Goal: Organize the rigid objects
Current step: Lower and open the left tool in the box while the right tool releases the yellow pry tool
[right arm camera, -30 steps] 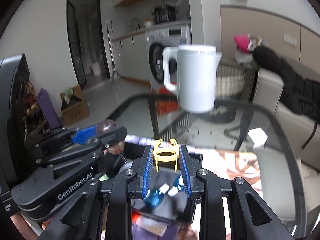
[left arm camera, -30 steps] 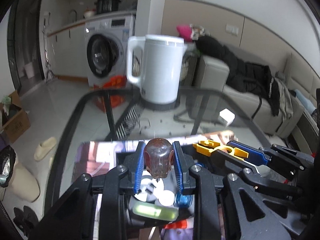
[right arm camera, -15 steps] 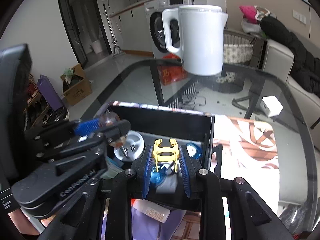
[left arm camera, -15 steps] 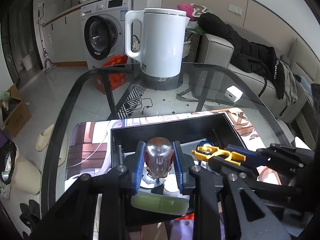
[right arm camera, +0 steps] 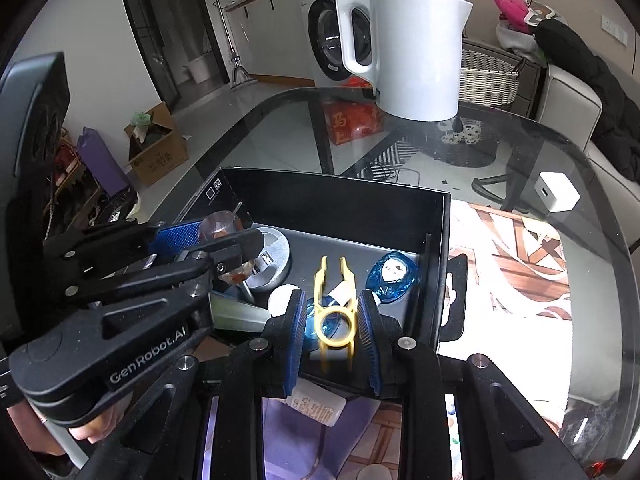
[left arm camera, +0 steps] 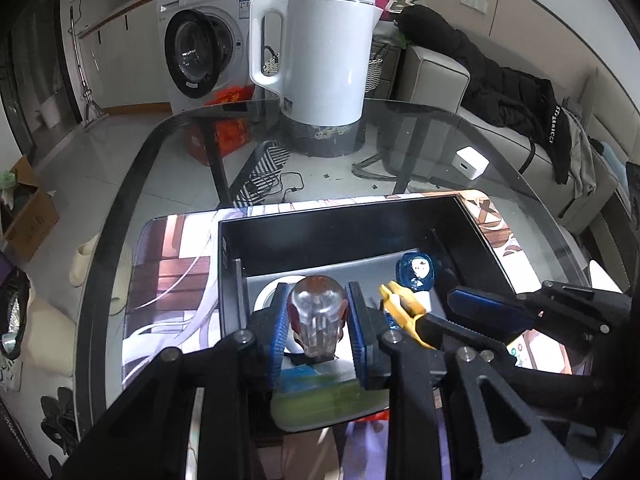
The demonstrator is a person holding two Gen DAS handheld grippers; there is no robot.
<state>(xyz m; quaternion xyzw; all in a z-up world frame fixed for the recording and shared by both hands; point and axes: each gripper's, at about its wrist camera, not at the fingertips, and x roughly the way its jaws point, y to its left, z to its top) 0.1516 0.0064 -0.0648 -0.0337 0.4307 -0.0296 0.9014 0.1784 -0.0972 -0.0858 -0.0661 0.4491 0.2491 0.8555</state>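
glass table [right arm camera: 520, 152] | on it: kettle [right arm camera: 416, 48]; printed mat [right arm camera: 516, 248]; white charger [right arm camera: 557, 191]

Yellow clip [right arm camera: 335, 312], black box [right arm camera: 332, 204], white kettle [right arm camera: 416, 46], blue claw pads [right arm camera: 297, 338].

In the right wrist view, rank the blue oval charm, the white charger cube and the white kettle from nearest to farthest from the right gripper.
Measured from the right gripper:
1. Blue oval charm: inside the black box, just ahead and to the right.
2. White charger cube: on the glass table, far right, beyond the box.
3. White kettle: at the table's far edge, straight ahead.
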